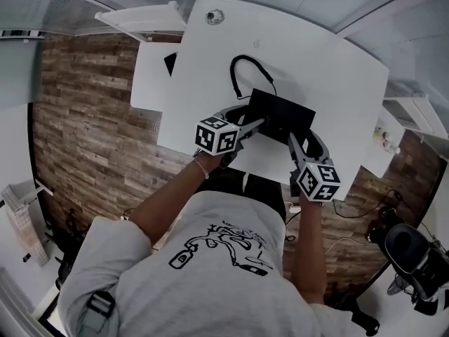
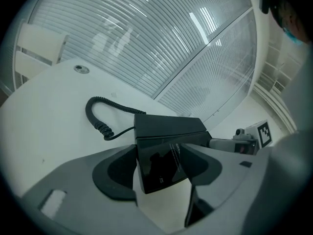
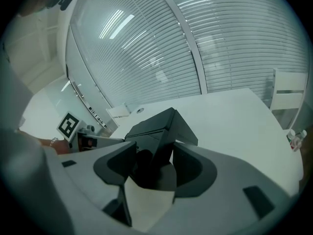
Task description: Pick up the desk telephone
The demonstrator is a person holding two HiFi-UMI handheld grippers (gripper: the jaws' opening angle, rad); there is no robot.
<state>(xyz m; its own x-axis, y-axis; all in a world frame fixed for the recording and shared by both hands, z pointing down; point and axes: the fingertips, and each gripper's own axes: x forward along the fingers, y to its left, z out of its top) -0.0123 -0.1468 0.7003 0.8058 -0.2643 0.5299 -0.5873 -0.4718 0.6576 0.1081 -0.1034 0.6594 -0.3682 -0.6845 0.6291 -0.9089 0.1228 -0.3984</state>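
the grasp looked made, the lift not yet shown. the left tool [image 2: 160, 166] was clenched on one near corner of the desk telephone [image 2: 168, 136], with a jaw pressed to the black casing on each side. the right tool [image 3: 154, 161] was clenched on the opposite end in the same way. in the head view the telephone sat over the white counter [image 1: 337, 69], near its front edge and between the two tools. whether its base had come clear of the surface could not be told from any view. its body looked somewhat tilted in the gripper views, so the raise may have been just starting. what was left, by my reading, was to bring both tools up together and keep the telephone level.

counted: one telephone, two tools, each holding it, and one coiled cord [image 1: 245, 72] that looped from the telephone's far side and lay slack on the counter. there was one round grommet [image 1: 214, 16] near the far edge. no separate handset could be made out.
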